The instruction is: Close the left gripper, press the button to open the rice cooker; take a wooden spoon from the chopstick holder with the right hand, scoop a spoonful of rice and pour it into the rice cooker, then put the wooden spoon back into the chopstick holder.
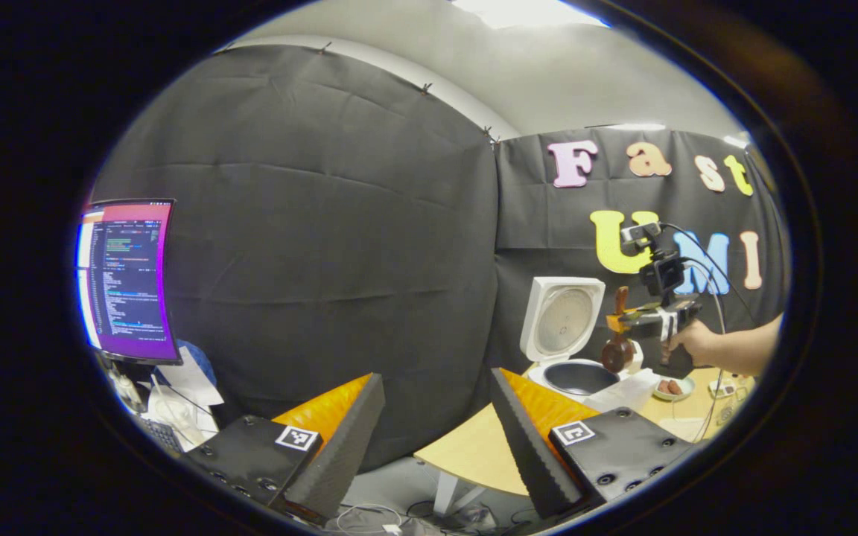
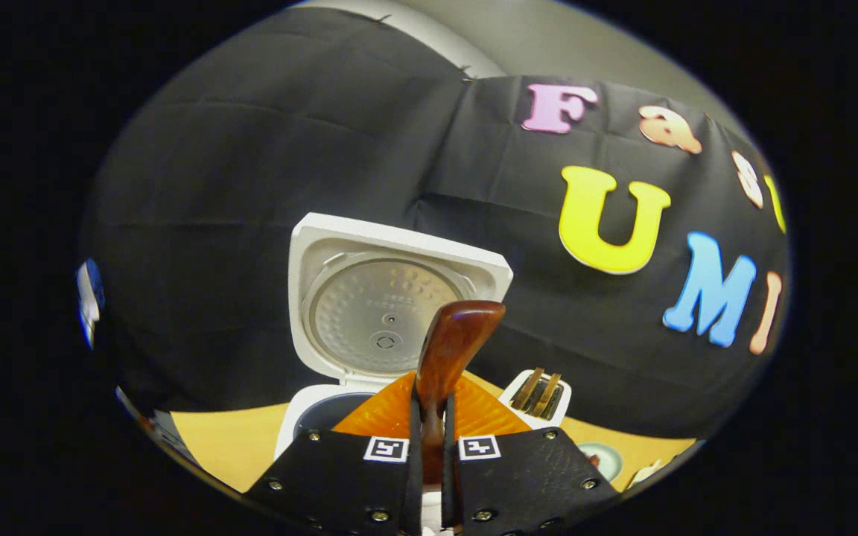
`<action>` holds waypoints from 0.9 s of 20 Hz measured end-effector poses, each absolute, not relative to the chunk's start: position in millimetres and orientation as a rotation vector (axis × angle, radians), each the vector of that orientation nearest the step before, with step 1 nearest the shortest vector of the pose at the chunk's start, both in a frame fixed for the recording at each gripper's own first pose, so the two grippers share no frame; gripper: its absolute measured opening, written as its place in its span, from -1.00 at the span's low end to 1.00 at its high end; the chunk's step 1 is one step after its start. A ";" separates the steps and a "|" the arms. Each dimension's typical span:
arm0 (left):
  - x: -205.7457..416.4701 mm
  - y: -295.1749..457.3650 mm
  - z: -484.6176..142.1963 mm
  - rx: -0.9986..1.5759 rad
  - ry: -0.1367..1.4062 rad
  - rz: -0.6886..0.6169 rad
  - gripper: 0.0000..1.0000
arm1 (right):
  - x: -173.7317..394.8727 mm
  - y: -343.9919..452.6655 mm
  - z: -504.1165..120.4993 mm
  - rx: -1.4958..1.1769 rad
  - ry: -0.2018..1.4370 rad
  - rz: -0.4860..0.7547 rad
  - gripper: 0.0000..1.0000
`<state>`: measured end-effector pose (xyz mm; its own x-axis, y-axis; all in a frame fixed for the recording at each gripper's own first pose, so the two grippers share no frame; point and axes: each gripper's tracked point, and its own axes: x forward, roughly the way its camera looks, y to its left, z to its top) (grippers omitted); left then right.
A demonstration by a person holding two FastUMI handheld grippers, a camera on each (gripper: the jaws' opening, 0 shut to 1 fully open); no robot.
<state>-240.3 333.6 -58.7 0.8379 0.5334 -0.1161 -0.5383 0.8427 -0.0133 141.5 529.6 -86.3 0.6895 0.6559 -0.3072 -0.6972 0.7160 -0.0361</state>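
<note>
While clamped between the right gripper (image 2: pixel 429 417) fingers, brown wooden spoon (image 2: pixel 450 350) handle upright, near the open white rice cooker (image 2: pixel 369 298), left gripper (image 1: pixel 436 417) spread apart, holding nothing.

So the left gripper (image 1: pixel 436 417) is just hanging low with its two fingers spread wide apart, nothing between them. Off to its front right you can see the right gripper (image 1: pixel 626 320), held up level by a bare hand (image 1: pixel 690 344) wrapped around its handle, forearm running off to the right. In the right gripper view, the right gripper (image 2: pixel 430 424) has its fingers pinched close together with only a thin slot left between them.
</note>
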 end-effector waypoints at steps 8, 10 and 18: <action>-226.8 327.1 -50.8 -0.034 0.099 0.520 0.90 | 160.7 472.3 -63.4 0.242 0.450 0.701 -0.79; -204.8 313.4 -43.7 -0.034 0.096 0.500 0.92 | 164.8 446.6 -54.4 0.286 0.446 0.668 -0.79; -142.7 257.1 -30.2 -0.039 0.062 0.364 1.00 | 172.5 352.0 -26.6 0.353 0.399 0.576 -0.79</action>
<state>-142.7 257.1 -30.2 0.9327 0.3542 -0.0679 -0.3566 0.9339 -0.0267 172.5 352.0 -26.6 0.7669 0.5854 -0.2631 -0.4515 0.7834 0.4271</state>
